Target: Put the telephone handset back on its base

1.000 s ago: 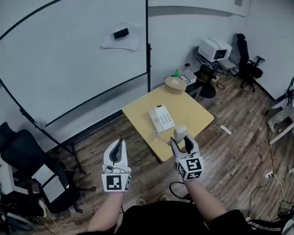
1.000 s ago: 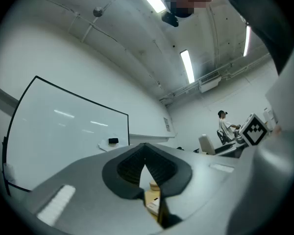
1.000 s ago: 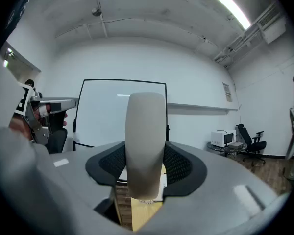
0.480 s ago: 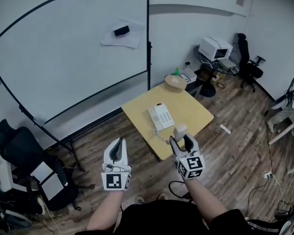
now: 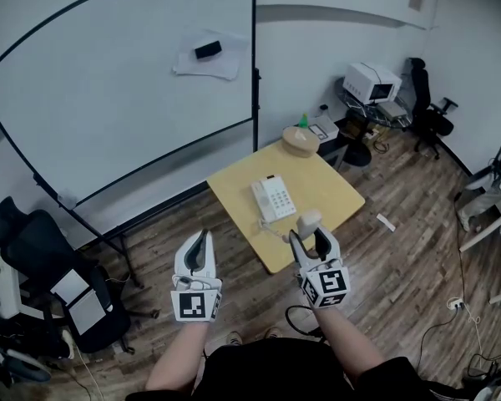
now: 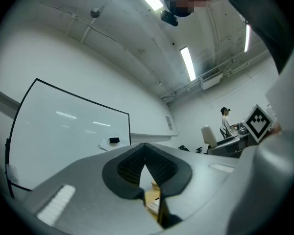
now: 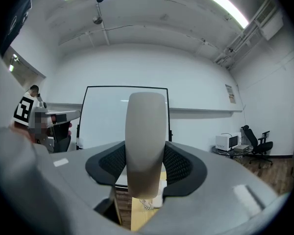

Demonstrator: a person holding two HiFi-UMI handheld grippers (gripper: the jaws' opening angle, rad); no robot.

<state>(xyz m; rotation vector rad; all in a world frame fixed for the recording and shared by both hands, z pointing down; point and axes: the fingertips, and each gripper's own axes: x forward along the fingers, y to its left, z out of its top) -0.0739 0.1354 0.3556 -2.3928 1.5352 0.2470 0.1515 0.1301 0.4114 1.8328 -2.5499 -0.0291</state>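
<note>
Cream handset (image 7: pixel 146 141) stands upright, pinched between the right gripper's (image 5: pixel 308 239) dark pads, just below the frame's centre. The left gripper (image 5: pixel 203 241), lower left of centre, has its jaws pressed together on nothing. Mid-frame, apart from the handset, the telephone base (image 5: pixel 274 199) lies on a yellow table (image 5: pixel 334 186).

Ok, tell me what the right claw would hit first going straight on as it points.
Probably the whiteboard: the right claw, shut on the handset, points at it, passing over the table. Depth is unclear.
</note>
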